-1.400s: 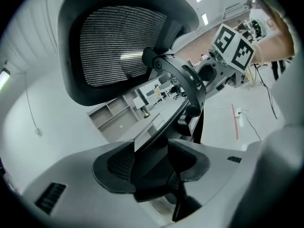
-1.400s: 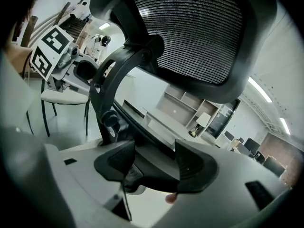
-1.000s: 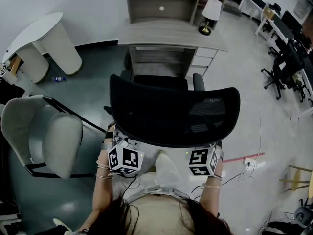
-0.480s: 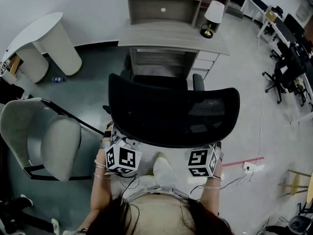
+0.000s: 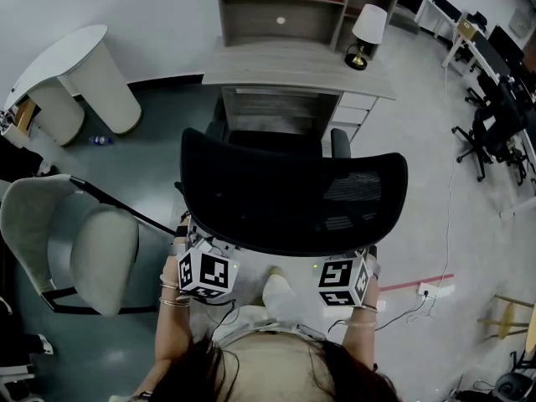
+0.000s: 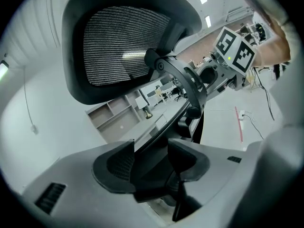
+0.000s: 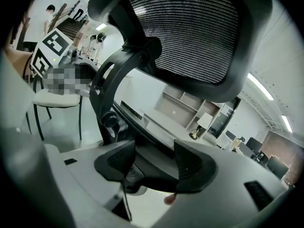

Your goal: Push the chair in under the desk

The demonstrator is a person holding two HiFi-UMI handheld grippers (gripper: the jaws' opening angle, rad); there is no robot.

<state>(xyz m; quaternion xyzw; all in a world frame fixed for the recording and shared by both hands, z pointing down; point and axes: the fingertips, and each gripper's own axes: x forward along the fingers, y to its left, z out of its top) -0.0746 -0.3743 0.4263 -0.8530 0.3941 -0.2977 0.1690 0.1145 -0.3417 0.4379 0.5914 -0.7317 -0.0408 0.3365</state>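
Chair (image 5: 293,191) back, black mesh, is held low down at both corners. The left gripper (image 6: 151,158) has its jaws clamped onto the dark lower rim of the back, which fills the gap between them. The right gripper (image 7: 154,163) grips the same rim on the other side in the same way. The person stands right behind the backrest, with a marker cube at each lower corner.

Ahead, the seat points straight at the desk (image 5: 293,67), its front edge just at the opening below the top. The armrests (image 5: 339,141) and the back stand out on the open floor. A lamp (image 5: 366,28) sits on the desk's right end, and a grey armchair (image 5: 75,241) stands off to the left, apart from the path.

To my eye the push is in hand and only partly done. The next move calls for an even shove from both sides, kept straight so the seat does not swing toward the drawers (image 5: 352,107).
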